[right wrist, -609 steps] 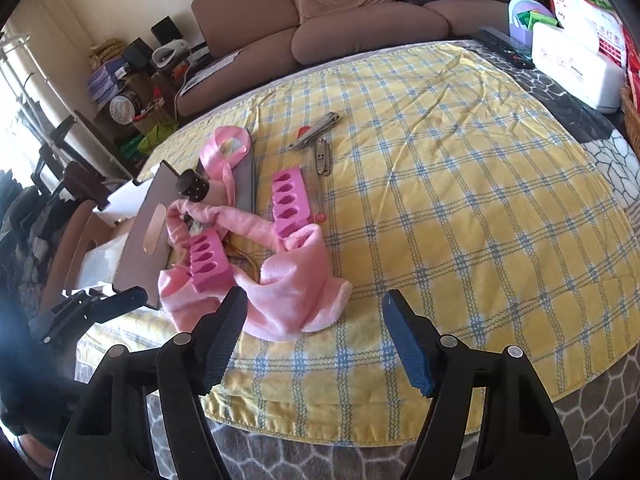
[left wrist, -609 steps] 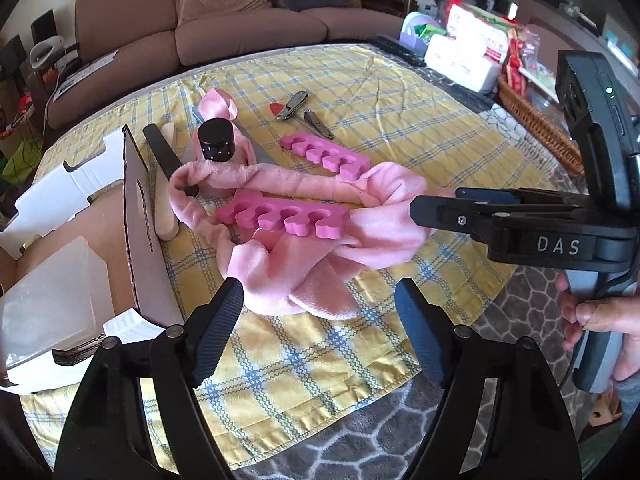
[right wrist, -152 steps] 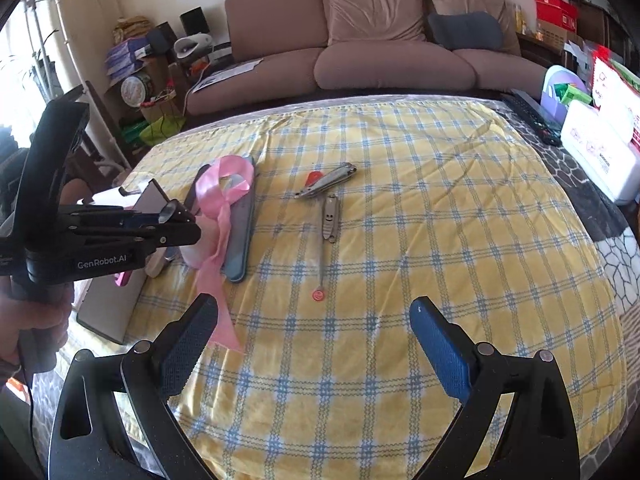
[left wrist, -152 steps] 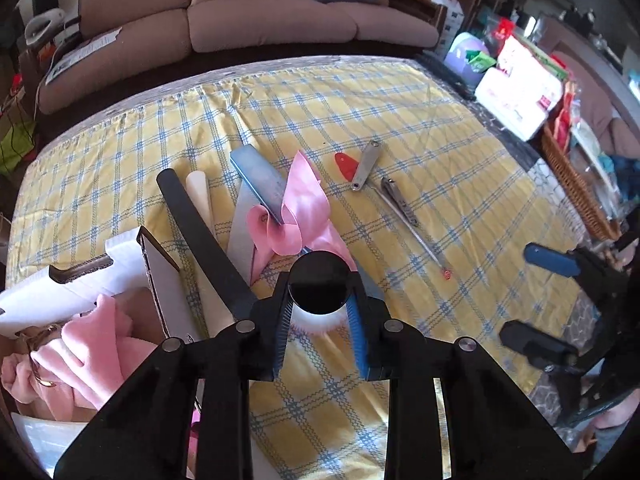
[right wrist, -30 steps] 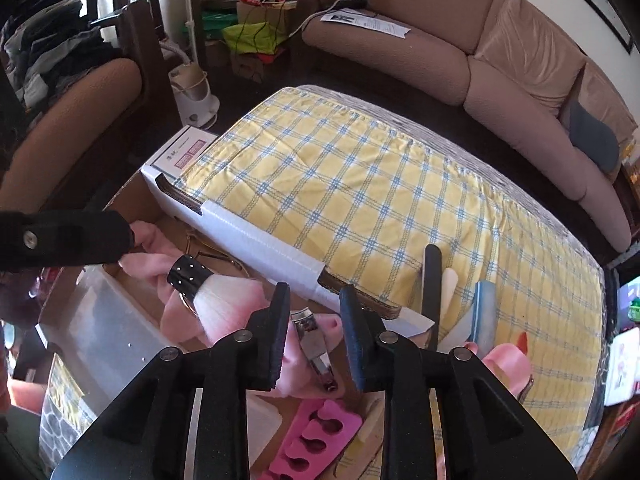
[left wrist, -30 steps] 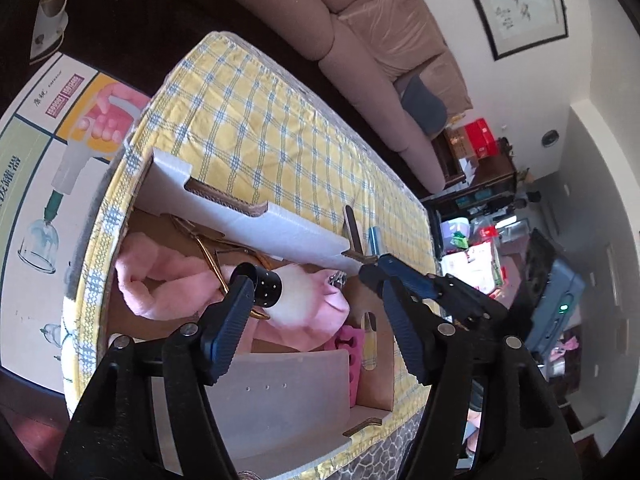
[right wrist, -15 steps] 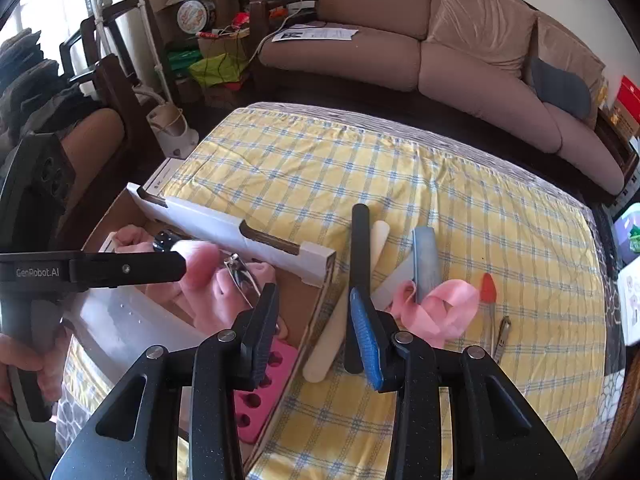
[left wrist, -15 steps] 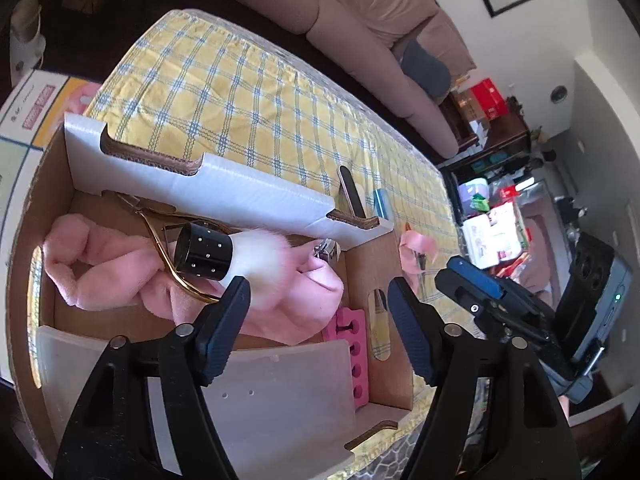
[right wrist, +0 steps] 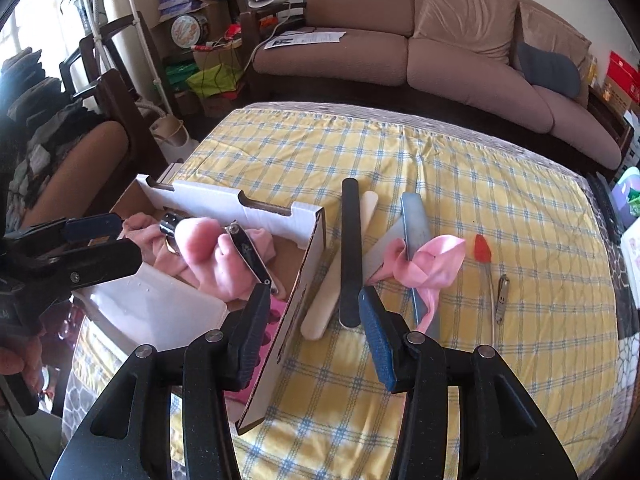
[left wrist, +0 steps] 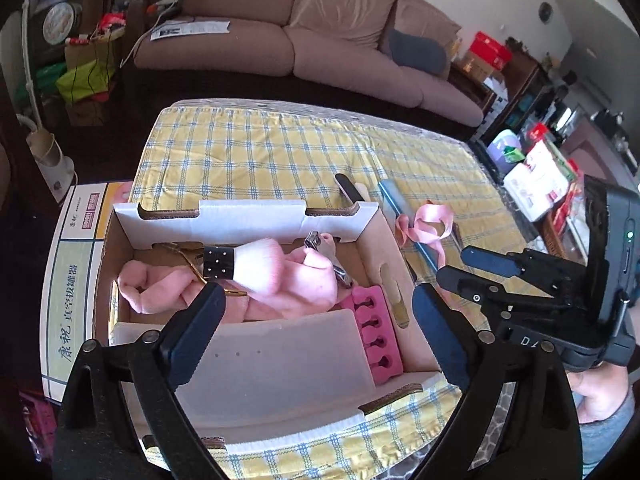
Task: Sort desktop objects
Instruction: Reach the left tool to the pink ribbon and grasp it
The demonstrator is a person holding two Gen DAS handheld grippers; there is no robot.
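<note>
A cardboard box (left wrist: 248,216) at the table's left edge holds a pink cloth (left wrist: 304,280), a pink powder brush (left wrist: 244,266), nail clippers (left wrist: 328,256) and pink toe separators (left wrist: 374,332). My left gripper (left wrist: 316,330) is open and empty above the box. My right gripper (right wrist: 312,322) is open and empty over the box's right wall (right wrist: 296,304). On the yellow checked cloth lie a black nail file (right wrist: 350,252), a cream file (right wrist: 336,292), a blue file (right wrist: 418,248) and a pink ribbon (right wrist: 432,260).
A red-tipped tool (right wrist: 484,256) and small metal clippers (right wrist: 502,296) lie right of the ribbon. A translucent plastic lid (left wrist: 280,360) sits in the box front. A brown sofa (right wrist: 440,40) stands behind the table. Packages (left wrist: 536,184) crowd the far right.
The left gripper has drawn back from the box, leaving the brush lying on the pink cloth. The right gripper moved right and closer to the files on the table.
</note>
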